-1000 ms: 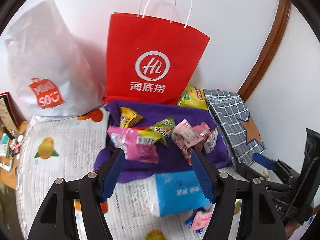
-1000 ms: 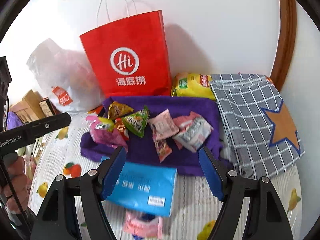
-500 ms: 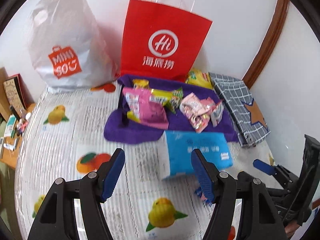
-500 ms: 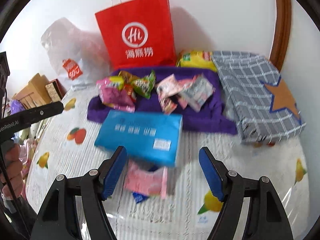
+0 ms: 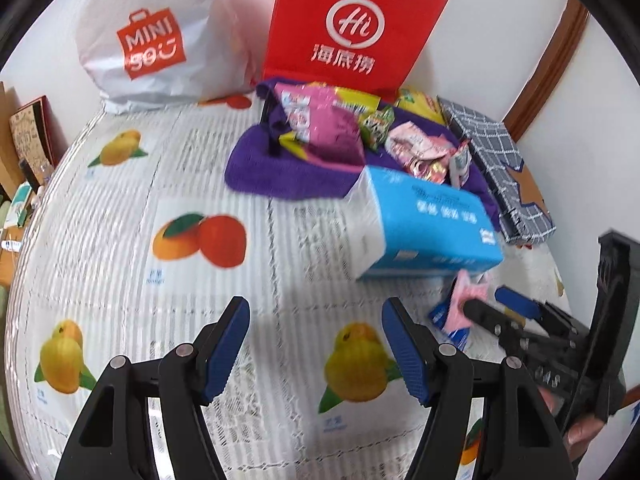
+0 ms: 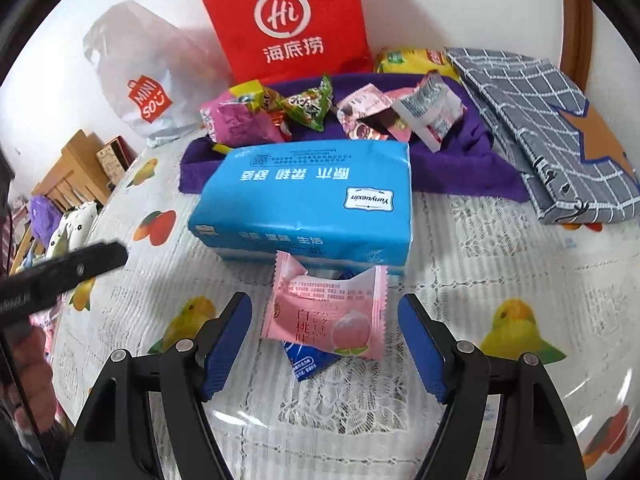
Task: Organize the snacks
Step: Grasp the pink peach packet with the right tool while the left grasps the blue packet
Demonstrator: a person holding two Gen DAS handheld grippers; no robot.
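A pink peach snack packet (image 6: pixel 327 311) lies on the tablecloth over a small blue packet (image 6: pixel 306 361), just in front of a blue tissue pack (image 6: pixel 308 196). My right gripper (image 6: pixel 325 314) is open with its fingers either side of the pink packet, not touching it. It also shows in the left wrist view (image 5: pixel 486 300) beside the pink packet (image 5: pixel 466 300). My left gripper (image 5: pixel 316 316) is open and empty over bare tablecloth. Several snack packets (image 6: pixel 296 110) lie on a purple cloth (image 6: pixel 460 168) behind the tissue pack (image 5: pixel 424 224).
A red paper bag (image 6: pixel 286 24) and a white Miniso bag (image 6: pixel 140 80) stand against the wall. A grey checked folded fabric box (image 6: pixel 544 128) lies at the right, a yellow packet (image 6: pixel 412 60) behind it. A fruit-print tablecloth (image 5: pixel 120 240) covers the table.
Both grippers have pulled back and lowered from the purple cloth toward the table's front. The right gripper now straddles the pink packet. Both stay open.
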